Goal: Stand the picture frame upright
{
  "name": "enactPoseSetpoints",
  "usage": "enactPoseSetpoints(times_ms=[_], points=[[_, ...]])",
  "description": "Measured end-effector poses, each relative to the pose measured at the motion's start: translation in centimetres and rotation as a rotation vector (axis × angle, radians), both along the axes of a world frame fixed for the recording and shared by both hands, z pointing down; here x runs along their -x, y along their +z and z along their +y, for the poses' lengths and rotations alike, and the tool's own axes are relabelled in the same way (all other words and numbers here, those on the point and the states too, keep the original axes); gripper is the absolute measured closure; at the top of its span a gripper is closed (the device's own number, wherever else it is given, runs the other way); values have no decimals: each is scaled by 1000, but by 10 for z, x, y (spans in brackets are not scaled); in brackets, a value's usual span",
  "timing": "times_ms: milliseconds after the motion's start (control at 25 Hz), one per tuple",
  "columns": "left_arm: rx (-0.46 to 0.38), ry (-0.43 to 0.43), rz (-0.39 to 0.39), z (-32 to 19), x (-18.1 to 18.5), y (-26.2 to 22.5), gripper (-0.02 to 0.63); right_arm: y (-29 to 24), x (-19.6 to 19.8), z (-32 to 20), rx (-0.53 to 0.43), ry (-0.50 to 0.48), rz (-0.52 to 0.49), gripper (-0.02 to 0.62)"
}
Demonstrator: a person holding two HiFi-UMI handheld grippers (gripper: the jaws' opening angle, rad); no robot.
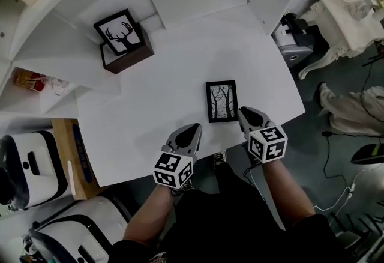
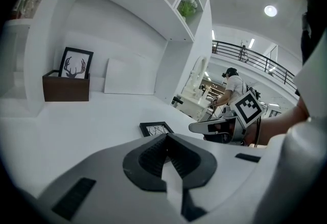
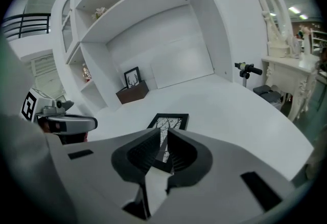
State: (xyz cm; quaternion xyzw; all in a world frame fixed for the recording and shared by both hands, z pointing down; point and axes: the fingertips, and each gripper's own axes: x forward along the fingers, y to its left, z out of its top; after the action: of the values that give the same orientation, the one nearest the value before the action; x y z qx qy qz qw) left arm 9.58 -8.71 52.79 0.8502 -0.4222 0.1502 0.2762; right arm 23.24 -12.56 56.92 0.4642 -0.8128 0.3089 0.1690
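The left gripper [image 1: 194, 128] has its jaws pressed together with nothing between them, and it hangs over the near part of the white table [image 1: 162, 93]. The right gripper [image 1: 242, 111] has its jaws parted by only a thin slit and grips nothing. In the right gripper view a strip of the picture frame [image 1: 221, 101] shows through that slit, lying beyond the tips rather than between the pads. The frame, black with a bare-tree print, lies flat on the table, face up. It is just ahead of the right gripper and slightly to its left, with its near right corner just beside that gripper's tips; whether they touch cannot be told. From the left gripper it lies ahead and to the right, near but apart. Well ahead of the left gripper and off to its left, a deer picture [image 1: 119, 32] stands upright in a brown box [image 1: 129, 57] against the white shelving [image 1: 54, 45].
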Motion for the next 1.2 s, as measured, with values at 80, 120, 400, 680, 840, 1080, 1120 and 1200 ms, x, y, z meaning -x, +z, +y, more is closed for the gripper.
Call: enactPoseSetpoints(times_ms=[80, 120, 400, 680, 840, 1080, 1120, 1200], points=[[5, -6, -4, -2, -2, 3, 600, 11, -1, -4, 28, -1, 0, 552], [8, -10, -5, -3, -2, 4, 600, 17, -1, -6, 45, 0, 1, 543], [29, -44, -9, -3, 1, 11, 600, 48, 2, -14, 140, -4, 23, 506], [51, -73, -8, -4, 6, 20, 600, 65, 2, -24, 180, 13, 50, 506], [69, -74, -8, -5, 5, 27, 601, 69, 5, -27, 196, 2, 73, 506], [99, -67, -8, -5, 0, 37, 600, 70, 4, -28, 231, 47, 31, 522], [103, -65, -9, -6, -1, 39, 600, 70, 4, -28, 236, 52, 24, 523], [111, -56, -9, -6, -3, 42, 599, 70, 3, -29, 244, 60, 12, 526]])
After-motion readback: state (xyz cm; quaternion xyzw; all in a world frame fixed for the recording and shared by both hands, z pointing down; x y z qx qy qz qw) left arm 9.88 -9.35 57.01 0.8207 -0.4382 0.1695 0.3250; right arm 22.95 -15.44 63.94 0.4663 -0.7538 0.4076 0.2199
